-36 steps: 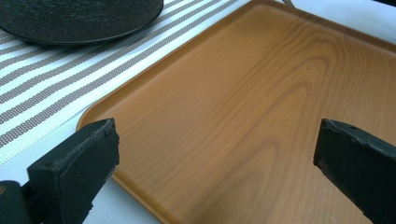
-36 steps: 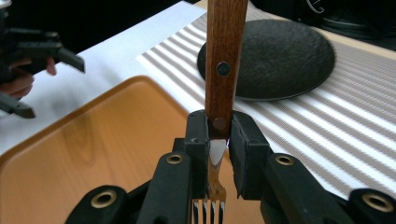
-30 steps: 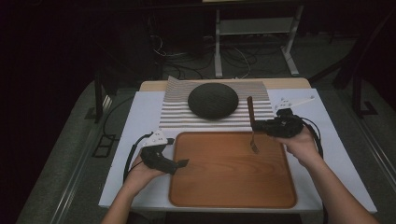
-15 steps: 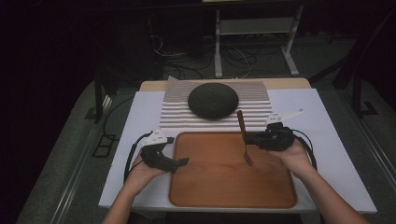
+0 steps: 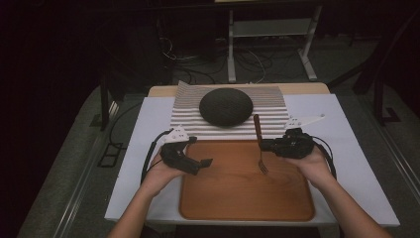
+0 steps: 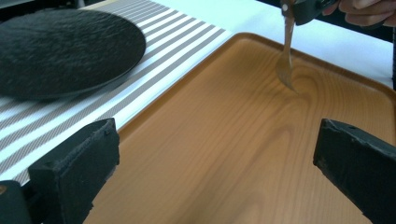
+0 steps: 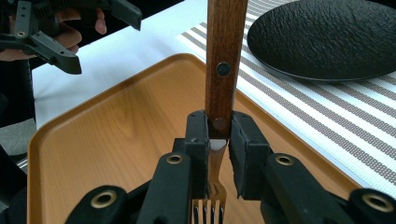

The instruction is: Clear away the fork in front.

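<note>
High view: we see rectangular wooden tray (image 5: 237, 198) under both claws. Right gripper (image 5: 267, 145), clamped on wooden-handled metal fork (image 5: 259, 144), has carried it from striped mat inward, tines now touching tray; placing near. Left gripper (image 5: 200, 162) spread apart, empty.

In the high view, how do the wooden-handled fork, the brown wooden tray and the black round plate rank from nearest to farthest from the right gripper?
1. Wooden-handled fork: clamped in the right gripper.
2. Brown wooden tray: just below.
3. Black round plate: behind, on the striped mat.
</note>
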Tool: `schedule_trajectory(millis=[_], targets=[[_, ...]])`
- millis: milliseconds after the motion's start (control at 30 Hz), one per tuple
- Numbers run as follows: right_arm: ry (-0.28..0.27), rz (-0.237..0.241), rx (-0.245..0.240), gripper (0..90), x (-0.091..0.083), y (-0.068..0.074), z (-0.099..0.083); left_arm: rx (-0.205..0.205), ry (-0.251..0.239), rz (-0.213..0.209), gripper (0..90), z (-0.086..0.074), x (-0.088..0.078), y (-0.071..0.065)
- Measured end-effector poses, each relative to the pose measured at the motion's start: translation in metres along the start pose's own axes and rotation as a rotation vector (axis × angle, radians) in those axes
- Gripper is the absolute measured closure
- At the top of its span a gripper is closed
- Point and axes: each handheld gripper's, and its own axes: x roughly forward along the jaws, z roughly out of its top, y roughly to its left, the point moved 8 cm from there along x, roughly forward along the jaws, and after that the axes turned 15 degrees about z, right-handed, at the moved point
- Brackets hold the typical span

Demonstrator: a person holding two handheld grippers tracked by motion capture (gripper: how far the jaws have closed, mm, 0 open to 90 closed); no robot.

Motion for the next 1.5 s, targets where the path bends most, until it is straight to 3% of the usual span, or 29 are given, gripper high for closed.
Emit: schedule_trajectory(millis=[133,567,667,933,1233,1500], targets=[[-0.004,0.001,0.002,76.9,0.001,0.000,0.000,0.002,-0.013,-0.006,0.3,0.011,0.005,-0.004],[-0.008,0.016,-0.007,76.9,0.009,0.005,0.004,0.005,-0.066,-0.061,18.1,0.050,0.014,-0.025],[-0.008,0.022,-0.011,76.9,0.011,0.007,0.004,-0.018,-0.084,-0.080,22.1,0.061,0.018,-0.030],[-0.011,0.035,-0.019,76.9,0.015,0.012,0.006,-0.021,-0.112,-0.099,29.9,0.081,0.027,-0.044],[-0.017,0.051,-0.033,76.9,0.021,0.018,0.009,-0.051,-0.120,-0.108,39.2,0.084,0.036,-0.053],[-0.027,0.053,-0.047,76.8,0.027,0.025,0.012,-0.087,-0.120,-0.124,53.5,0.081,0.041,-0.057]])
